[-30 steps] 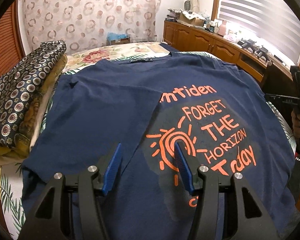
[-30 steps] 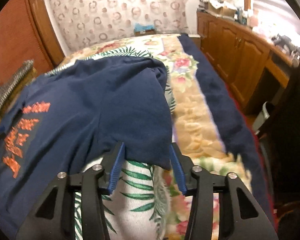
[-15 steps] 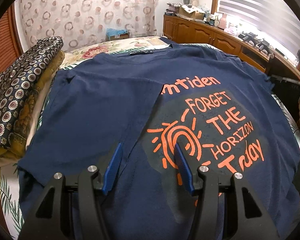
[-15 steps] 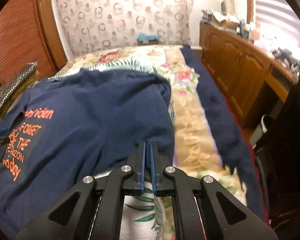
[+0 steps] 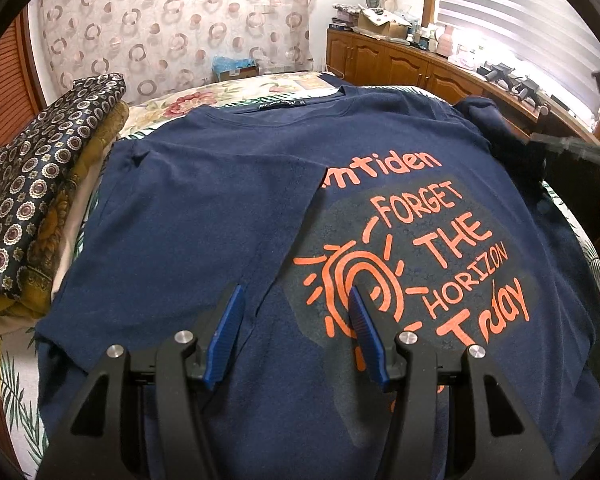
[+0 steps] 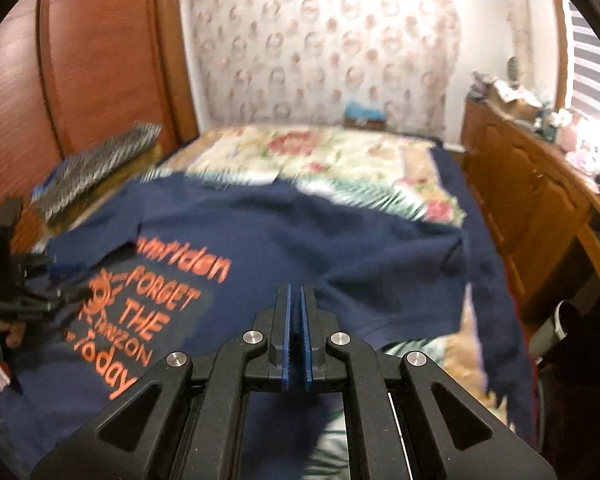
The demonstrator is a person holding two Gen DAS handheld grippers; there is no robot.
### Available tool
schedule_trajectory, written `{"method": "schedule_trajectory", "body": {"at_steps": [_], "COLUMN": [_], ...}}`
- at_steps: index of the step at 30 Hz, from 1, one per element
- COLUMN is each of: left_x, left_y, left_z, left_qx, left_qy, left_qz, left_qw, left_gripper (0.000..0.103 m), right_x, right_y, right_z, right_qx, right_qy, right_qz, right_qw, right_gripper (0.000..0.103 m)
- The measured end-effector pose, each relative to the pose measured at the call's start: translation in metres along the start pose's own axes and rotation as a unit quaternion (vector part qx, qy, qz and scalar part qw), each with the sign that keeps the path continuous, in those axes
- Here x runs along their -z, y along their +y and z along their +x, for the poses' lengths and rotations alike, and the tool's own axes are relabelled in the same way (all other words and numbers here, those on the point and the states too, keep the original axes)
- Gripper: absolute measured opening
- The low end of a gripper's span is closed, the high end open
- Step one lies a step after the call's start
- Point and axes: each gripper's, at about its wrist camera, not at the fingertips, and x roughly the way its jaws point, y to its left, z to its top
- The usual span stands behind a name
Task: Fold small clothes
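Note:
A navy T-shirt (image 5: 220,216) with an orange sun print and lettering lies front up on the bed, its left side folded over onto the chest. My left gripper (image 5: 296,332) is open and empty, hovering just above the shirt's lower middle. In the right wrist view my right gripper (image 6: 296,304) is shut on the shirt's right edge (image 6: 400,280) and holds it lifted over the shirt (image 6: 260,240). The left gripper (image 6: 16,284) shows at that view's left edge. The right gripper (image 5: 572,148) shows blurred at the right of the left wrist view.
The bed has a floral bedspread (image 6: 320,152). A stack of folded patterned cloths (image 5: 40,184) lies at the bed's left side by a wooden wall. A wooden cabinet (image 5: 400,64) with clutter runs along the right under a blinded window.
My right gripper shut on the shirt's right edge, then lifted it and swung left toward the print. My left gripper stayed open and barely moved.

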Motion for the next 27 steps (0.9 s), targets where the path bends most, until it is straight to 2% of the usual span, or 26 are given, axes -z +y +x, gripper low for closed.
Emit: {"method": "schedule_trajectory", "body": {"at_steps": [7,12,17,18,20,24,27], "left_x": [0.0,0.0,0.0,0.0,0.0,0.0,0.0], "left_y": [0.0,0.0,0.0,0.0,0.0,0.0,0.0], "left_z": [0.0,0.001,0.001,0.001,0.001,0.0,0.001], "left_qx": [-0.002,-0.003,-0.004,-0.004,-0.004,-0.004,-0.004], "left_qy": [0.001,0.001,0.001,0.001,0.001,0.001,0.001], "left_qz": [0.003,0.004,0.005,0.005,0.005,0.005,0.005], "left_qw": [1.0,1.0,1.0,1.0,1.0,1.0,1.0], "left_gripper": [0.054,0.054,0.055,0.055,0.055,0.055,0.055], "right_x": [0.031,0.035,0.029,0.026,0.023,0.016,0.015], "right_y": [0.019,0.014,0.007,0.002,-0.009,-0.041,-0.071], "right_z": [0.032,0.02,-0.005,-0.011,-0.015,0.0,0.026], "right_qx": [-0.012,-0.01,0.004,0.013,0.029,0.058,0.073], "right_qy": [0.057,0.053,0.021,0.009,-0.002,0.015,0.045], "right_qz": [-0.007,-0.001,-0.001,0.0,0.006,0.039,0.079], "right_qw": [0.998,0.999,1.0,1.0,1.0,0.997,0.993], "right_gripper": [0.002,0.004,0.024,0.038,0.052,0.052,0.052]}}
